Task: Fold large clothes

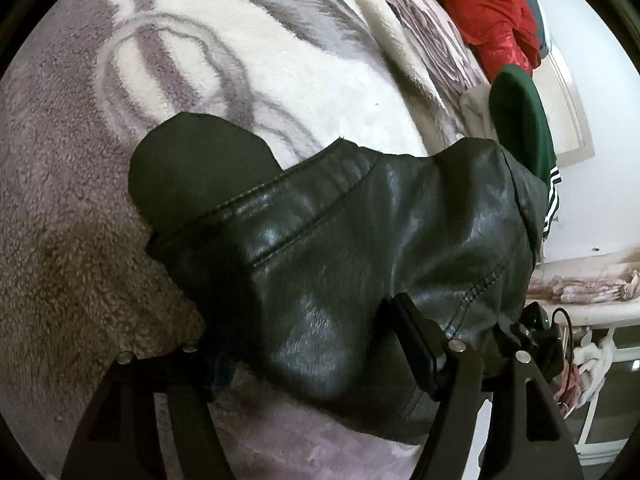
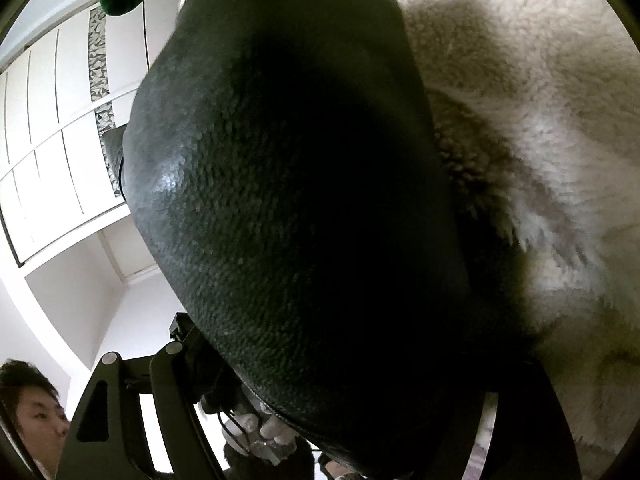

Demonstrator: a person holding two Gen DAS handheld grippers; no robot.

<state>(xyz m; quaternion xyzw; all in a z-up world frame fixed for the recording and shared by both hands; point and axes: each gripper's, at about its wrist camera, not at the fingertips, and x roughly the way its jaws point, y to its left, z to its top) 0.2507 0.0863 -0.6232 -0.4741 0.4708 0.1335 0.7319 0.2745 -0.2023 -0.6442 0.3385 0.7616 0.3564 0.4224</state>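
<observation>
- Fleece blanket (image 1: 248,52) fills the background; your black leather jacket (image 1: 360,232) lies folded on it, long axis running lower left to upper right toward the green garment (image 1: 520,120).
- Left gripper (image 1: 304,344): jaws spread wide, jacket edge between them; right finger (image 1: 412,328) touches the leather, no clamp.
- Right gripper (image 2: 320,368): jaws wide, jacket bulging between, can't tell contact.
</observation>
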